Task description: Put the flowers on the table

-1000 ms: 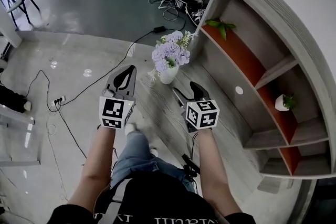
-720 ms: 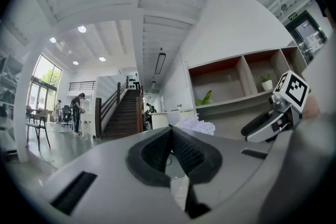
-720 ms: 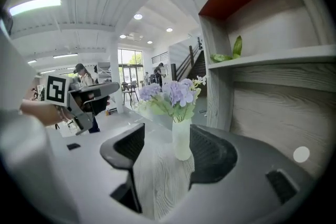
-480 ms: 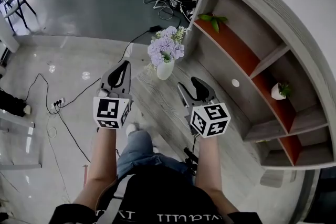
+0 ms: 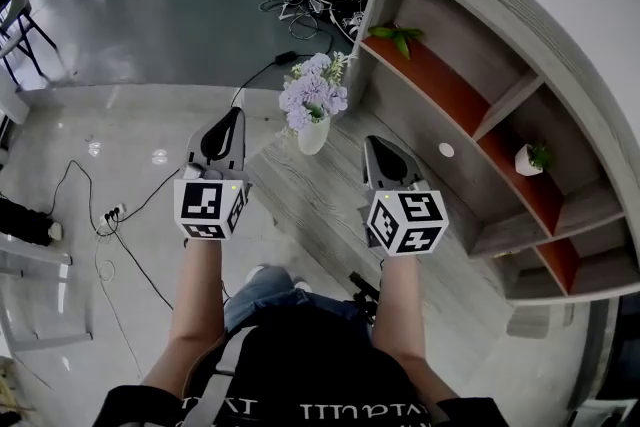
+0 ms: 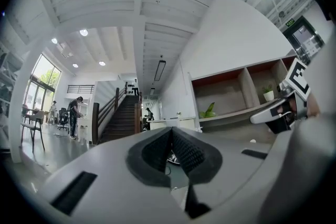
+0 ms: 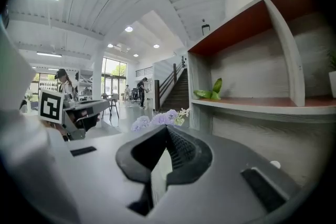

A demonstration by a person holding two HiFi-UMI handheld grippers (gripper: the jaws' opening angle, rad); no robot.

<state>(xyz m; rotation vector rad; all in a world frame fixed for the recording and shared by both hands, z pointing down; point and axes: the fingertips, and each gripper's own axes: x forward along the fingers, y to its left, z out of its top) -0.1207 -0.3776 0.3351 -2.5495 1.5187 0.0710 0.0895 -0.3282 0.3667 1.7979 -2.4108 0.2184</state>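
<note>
Head view looks steeply down; gripper views look low and forward. Right one shares the far flowers (image 5: 314, 97); left, seemingly, only the right-hand shelves (image 5: 440, 85).

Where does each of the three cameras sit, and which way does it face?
Head view: on the person's head, facing steeply down at flowers, shelf, floor; shows forearms, left gripper, right gripper.
Left gripper view: on that gripper, along its shut jaws toward stairs; right gripper shows.
Right gripper view: likewise, toward the flowers; left gripper shows.
Shared: the shelf, in all three.

Lilac flowers (image 5: 312, 95), white vase (image 5: 313, 137), orange-and-grey shelf (image 5: 432, 81)
</note>
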